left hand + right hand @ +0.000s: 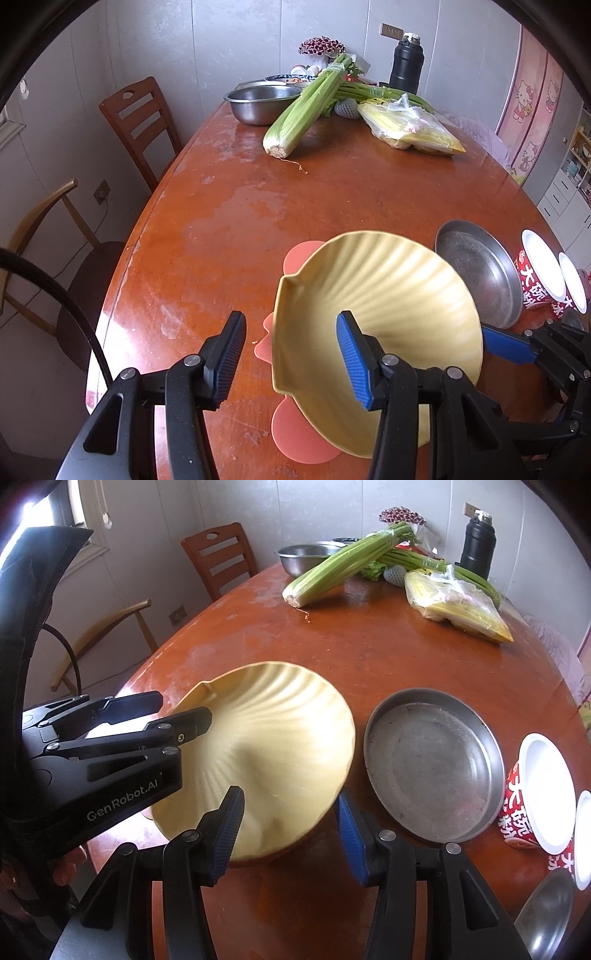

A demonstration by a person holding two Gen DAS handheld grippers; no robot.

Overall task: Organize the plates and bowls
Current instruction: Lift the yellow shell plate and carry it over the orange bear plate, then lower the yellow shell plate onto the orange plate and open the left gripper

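Observation:
A yellow shell-shaped ribbed plate (384, 295) (273, 731) is tilted above the brown table, over a pink plate (299, 432) that lies flat. My left gripper (291, 358) is open; its right finger is inside the yellow plate and its left finger is outside the rim. My right gripper (291, 830) is open around the plate's near rim; it also shows in the left wrist view (509, 343). A round metal pan (432, 764) (480, 273) sits to the right. Two red-and-white paper bowls (543, 794) (543, 273) lie on their sides further right.
At the far end are a steel bowl (258, 103), celery (306, 107), a bag of corn (410, 129) and a black flask (406, 62). Chairs (140, 122) stand along the table's left edge. A metal lid (546, 915) lies near right.

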